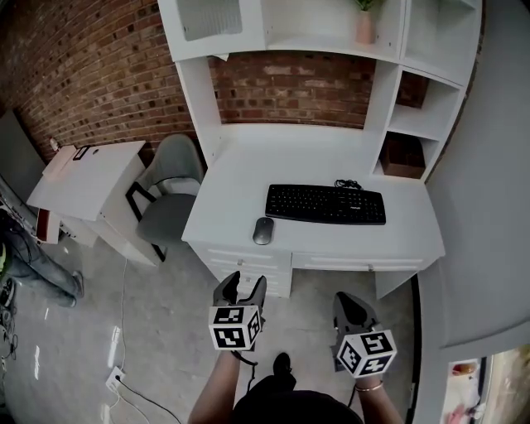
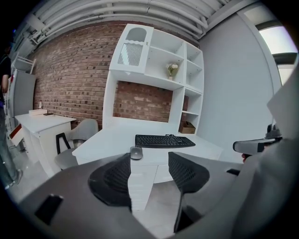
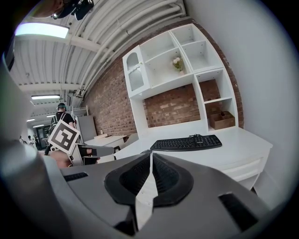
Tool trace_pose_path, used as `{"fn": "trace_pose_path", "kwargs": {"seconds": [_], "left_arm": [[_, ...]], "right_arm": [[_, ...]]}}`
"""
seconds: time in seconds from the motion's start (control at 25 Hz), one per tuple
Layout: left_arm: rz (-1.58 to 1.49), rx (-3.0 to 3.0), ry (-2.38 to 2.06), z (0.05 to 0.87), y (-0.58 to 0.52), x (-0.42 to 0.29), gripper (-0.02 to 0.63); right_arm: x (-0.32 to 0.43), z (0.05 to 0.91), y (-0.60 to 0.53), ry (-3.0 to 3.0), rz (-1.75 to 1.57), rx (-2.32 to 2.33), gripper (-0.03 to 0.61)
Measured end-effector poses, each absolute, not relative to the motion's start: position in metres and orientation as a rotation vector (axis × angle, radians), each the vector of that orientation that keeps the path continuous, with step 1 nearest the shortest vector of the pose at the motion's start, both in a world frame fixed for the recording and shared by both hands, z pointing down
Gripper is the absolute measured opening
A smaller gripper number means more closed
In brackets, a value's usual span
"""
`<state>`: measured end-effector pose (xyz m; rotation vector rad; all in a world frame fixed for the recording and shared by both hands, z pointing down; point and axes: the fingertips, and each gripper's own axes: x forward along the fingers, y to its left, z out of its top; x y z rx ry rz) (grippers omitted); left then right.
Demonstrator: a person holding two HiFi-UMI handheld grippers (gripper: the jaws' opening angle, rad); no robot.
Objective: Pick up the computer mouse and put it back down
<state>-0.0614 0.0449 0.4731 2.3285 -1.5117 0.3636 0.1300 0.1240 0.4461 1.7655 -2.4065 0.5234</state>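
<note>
A grey computer mouse [image 1: 263, 230] lies on the white desk [image 1: 240, 178] near its front edge, just left of a black keyboard [image 1: 325, 204]. Both grippers hang over the floor in front of the desk, short of its edge. My left gripper [image 1: 243, 286] stands open and empty. In the left gripper view the mouse [image 2: 136, 152] sits ahead, just beyond the gap of the left gripper [image 2: 149, 163]. My right gripper [image 1: 352, 305] is shut, its jaws meeting with nothing between them. The right gripper view shows the right gripper [image 3: 150, 156] aimed toward the keyboard [image 3: 187, 142]; the mouse is hidden there.
A grey chair [image 1: 170, 195] stands left of the desk, beside a small white side table [image 1: 83, 178]. Shelves above the desk hold a potted plant [image 1: 365, 25] and a cardboard box [image 1: 403, 157]. Drawers [image 1: 331, 263] front the desk. A person's legs [image 1: 37, 269] show at far left.
</note>
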Motion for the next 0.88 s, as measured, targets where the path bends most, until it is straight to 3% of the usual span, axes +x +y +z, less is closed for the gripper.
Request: {"fn": "trace_pose_path", "kwargs": {"seconds": [0.88], "left_arm": [[0.5, 2.285, -1.446, 0.513, -0.036, -0.053, 0.261]], "right_arm": [[0.12, 0.445, 0.033, -2.415, 0.523, 1.755, 0.005]]}}
